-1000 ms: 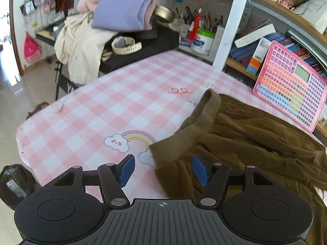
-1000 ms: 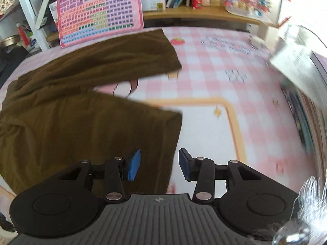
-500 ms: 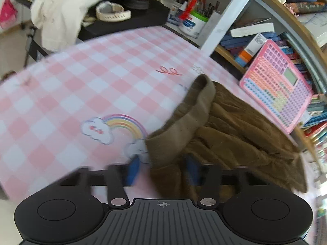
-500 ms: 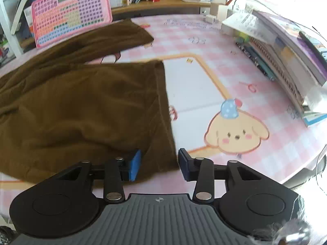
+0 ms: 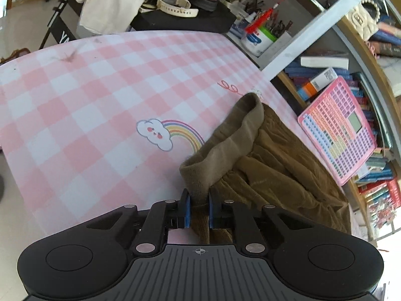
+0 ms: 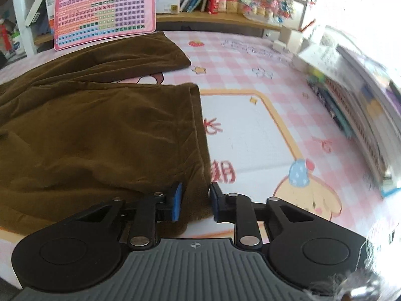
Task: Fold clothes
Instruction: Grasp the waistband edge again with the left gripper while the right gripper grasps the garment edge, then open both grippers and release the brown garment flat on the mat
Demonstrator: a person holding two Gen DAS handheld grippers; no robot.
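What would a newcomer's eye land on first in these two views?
The rumpled brown corduroy trousers sprawled across the pink checked table mat. The left gripper is closing on their ribbed waistband; the right gripper is closing around a leg hem. A pink keypad toy leans behind.

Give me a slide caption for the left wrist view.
Left gripper closing on the waistband corner of brown trousers lying on a pink checked tablecloth.

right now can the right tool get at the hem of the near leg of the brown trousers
Probably yes: the right tool already straddles the brown corduroy trousers' near leg hem, its jaws closing with the cloth between them and nothing in the way.
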